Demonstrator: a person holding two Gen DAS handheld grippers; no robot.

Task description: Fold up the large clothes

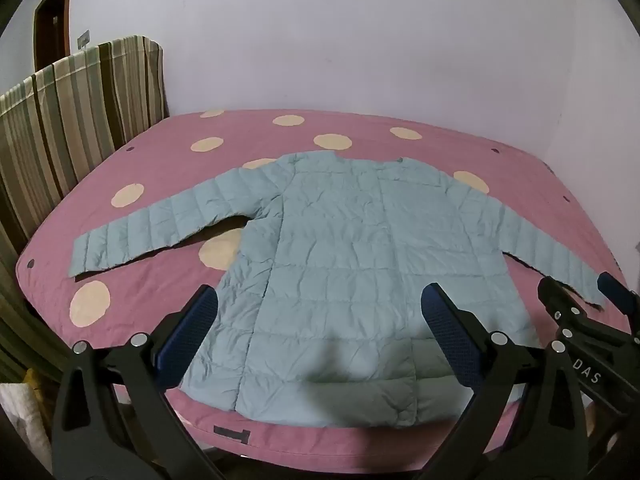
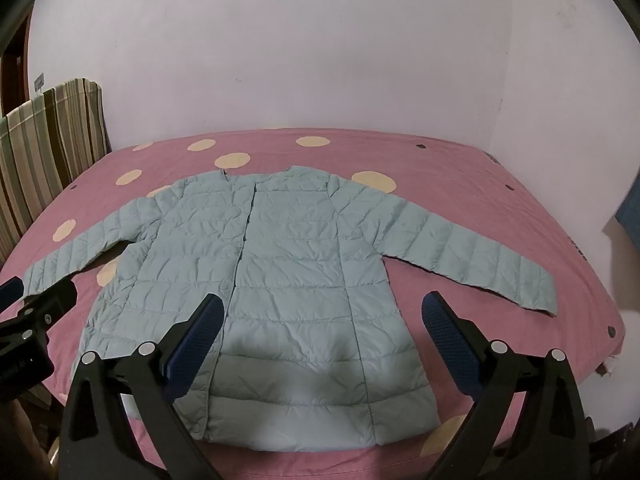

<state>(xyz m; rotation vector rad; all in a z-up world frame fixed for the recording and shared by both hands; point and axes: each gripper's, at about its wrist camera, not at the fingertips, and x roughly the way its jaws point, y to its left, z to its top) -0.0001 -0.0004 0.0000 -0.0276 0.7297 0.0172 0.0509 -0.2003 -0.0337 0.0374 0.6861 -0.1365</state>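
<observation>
Pale lilac walls [image 1: 320, 40] enclose a bed [image 1: 168, 168] covered by a pink sheet [image 2: 460, 168] printed with cream dots. At the left edge of the bed hangs a striped cloth [image 1: 80, 120] in brown, green and beige; a dark door frame [image 1: 50, 20] shows behind it in the left wrist view.

Task object: a light blue quilted jacket [image 1: 352, 248] lies flat on the sheet, front side up, collar toward the far wall and hem at the near edge of the bed. Its front opening runs down the body as a straight vertical line. Both sleeves are spread outward and slant toward the near side: the left sleeve [image 1: 160, 228] reaches toward the striped cloth, the right sleeve [image 2: 472, 256] toward the opposite edge of the bed.

Left hand-held gripper [image 1: 320, 320]: released, its blue-padded fingers [image 1: 188, 336] spread wide above the lower part of the jacket, with nothing between them.

Right hand-held gripper [image 2: 322, 328]: likewise released, fingers [image 2: 450, 344] wide apart over the hem region and clear of the fabric. Each tool is partly visible at the margin of the other's view, the two held side by side before the near edge of the bed.
</observation>
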